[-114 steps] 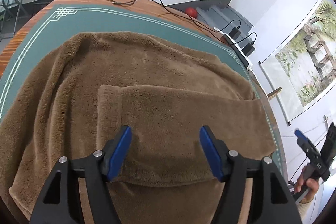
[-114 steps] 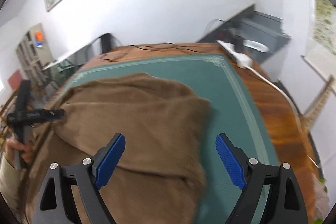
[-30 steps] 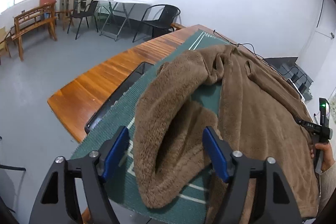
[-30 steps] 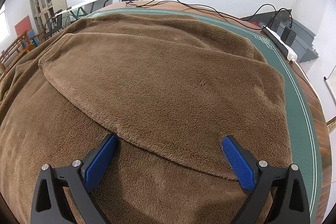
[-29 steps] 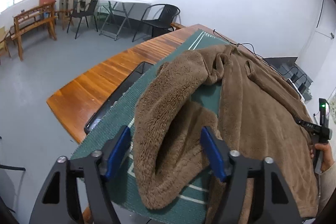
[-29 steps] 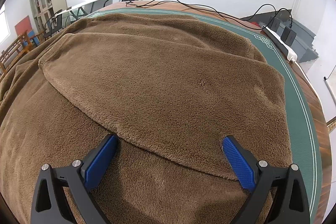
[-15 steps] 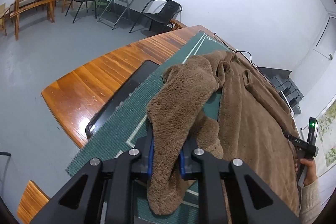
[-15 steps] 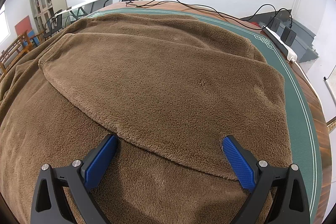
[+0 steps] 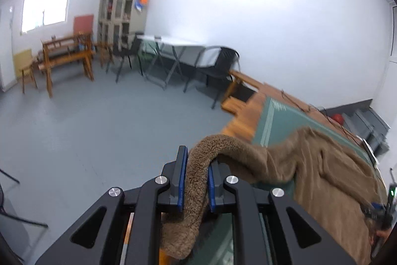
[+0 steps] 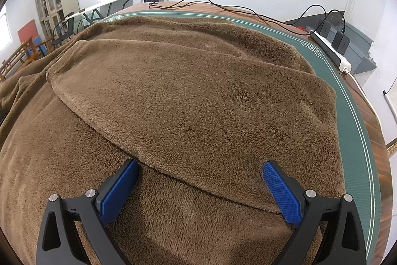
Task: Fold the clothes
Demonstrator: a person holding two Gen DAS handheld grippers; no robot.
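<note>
A brown fleece garment (image 10: pixel 198 96) lies spread over the green mat (image 10: pixel 352 116) on the wooden table, with one part folded across its body. In the left wrist view my left gripper (image 9: pixel 195 178) is shut on the garment's sleeve (image 9: pixel 223 148), which hangs lifted off the table and drapes down between the fingers. My right gripper (image 10: pixel 198 190) stands open, low over the folded edge of the garment, with its blue pads (image 10: pixel 280 190) apart on the fleece. The other gripper shows blurred at the left wrist view's right edge.
A white power strip (image 10: pixel 332 51) with black adapters and cables lies at the table's far right. Beyond the table's left end are grey floor, a black chair (image 9: pixel 218 66), a folding table, wooden benches and a cabinet.
My left gripper closed on the sleeve and rose with it, so the view now looks out over the floor and room. The right gripper stayed still and open.
</note>
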